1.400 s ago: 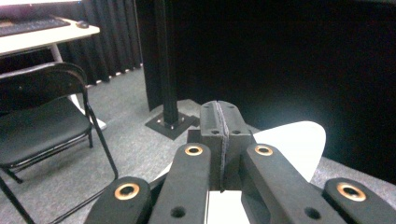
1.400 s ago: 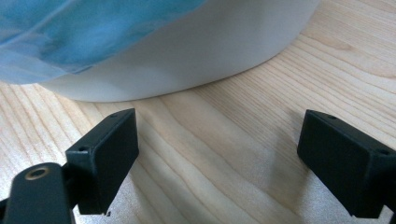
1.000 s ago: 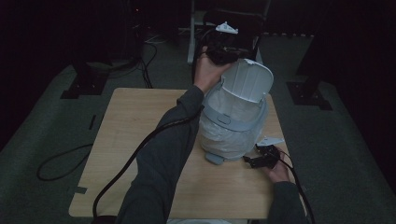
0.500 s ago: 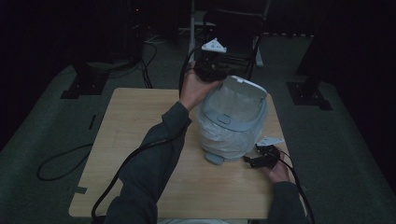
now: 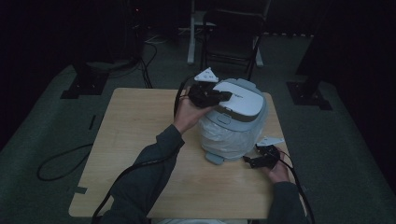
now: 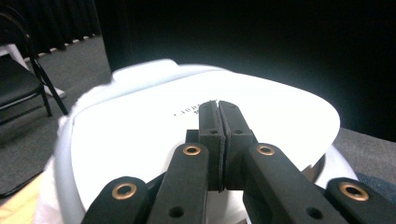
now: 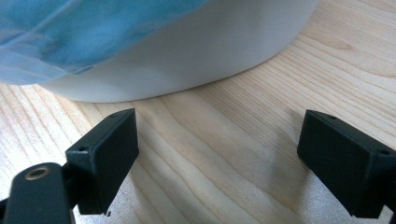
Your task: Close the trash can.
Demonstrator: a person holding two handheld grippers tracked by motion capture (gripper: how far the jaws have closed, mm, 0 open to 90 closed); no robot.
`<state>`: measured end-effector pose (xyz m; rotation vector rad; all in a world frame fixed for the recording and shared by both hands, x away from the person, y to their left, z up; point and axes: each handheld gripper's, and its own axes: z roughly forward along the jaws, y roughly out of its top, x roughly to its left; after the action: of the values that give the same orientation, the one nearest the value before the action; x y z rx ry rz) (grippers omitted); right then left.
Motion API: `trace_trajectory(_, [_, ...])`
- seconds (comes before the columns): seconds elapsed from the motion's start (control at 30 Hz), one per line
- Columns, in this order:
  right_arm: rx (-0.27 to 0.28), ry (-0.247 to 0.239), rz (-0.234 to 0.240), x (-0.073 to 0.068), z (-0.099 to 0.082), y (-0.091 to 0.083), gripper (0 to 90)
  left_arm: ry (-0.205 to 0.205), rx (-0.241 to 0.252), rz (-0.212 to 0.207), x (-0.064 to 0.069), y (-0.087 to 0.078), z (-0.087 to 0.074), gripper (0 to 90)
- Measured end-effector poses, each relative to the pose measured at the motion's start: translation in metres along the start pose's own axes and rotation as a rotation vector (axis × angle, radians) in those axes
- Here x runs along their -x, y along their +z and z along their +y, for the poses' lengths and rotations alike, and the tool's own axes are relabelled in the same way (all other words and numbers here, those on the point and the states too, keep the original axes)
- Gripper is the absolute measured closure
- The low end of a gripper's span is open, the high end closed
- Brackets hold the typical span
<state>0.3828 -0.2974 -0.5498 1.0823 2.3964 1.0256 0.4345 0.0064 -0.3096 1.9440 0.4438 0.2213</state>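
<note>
Can't read the black lettering on the bin lid (image 6: 205, 135) from my left claw (image 6: 218, 109) cam, since the pressed-together pads cover half of it and the rest is blurry. On the right claw (image 7: 219, 154) cam the bin's white base (image 7: 187, 56) and its blue liner bag (image 7: 88, 32) run off the top edge. From above, my left arm hides part of the table (image 5: 135, 140).

You work at a light wooden table (image 5: 140, 140). Beyond its far edge you see a dark folding chair (image 5: 233, 35) on grey carpet (image 5: 56, 121), black stand bases (image 5: 81, 86) at either side, and a loose black cable (image 5: 56, 161).
</note>
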Motion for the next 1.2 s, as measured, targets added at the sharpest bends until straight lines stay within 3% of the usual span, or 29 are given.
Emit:
trace_trajectory(0.27, [0.000,0.000,0.000,0.000,0.000,0.000,11.7,0.043,-0.020,-0.019,0.014,0.002,-0.013,90.0])
trace_trajectory(0.43, [0.000,0.000,0.000,0.000,0.000,0.000,11.7,0.045,-0.005,-0.042,0.022,0.000,-0.018,90.0])
trace_trajectory(0.57, [0.000,-0.001,-0.002,0.000,0.000,0.000,11.7,0.053,-0.017,-0.012,0.026,-0.001,-0.019,90.0])
trace_trajectory(0.73, [0.001,0.000,-0.002,-0.001,0.000,0.000,11.7,0.062,-0.020,-0.014,0.028,-0.001,-0.021,90.0])
trace_trajectory(0.93, [0.000,0.000,-0.001,0.000,0.000,0.000,11.6,0.059,-0.006,0.003,0.021,-0.012,-0.022,87.2])
trace_trajectory(1.1, [0.000,0.000,-0.001,0.000,0.000,0.000,11.7,0.021,0.043,0.055,0.006,-0.037,-0.025,84.3])
trace_trajectory(1.2, [0.001,0.000,-0.001,0.000,0.000,0.000,11.6,0.016,0.047,0.106,-0.001,-0.050,-0.028,82.7])
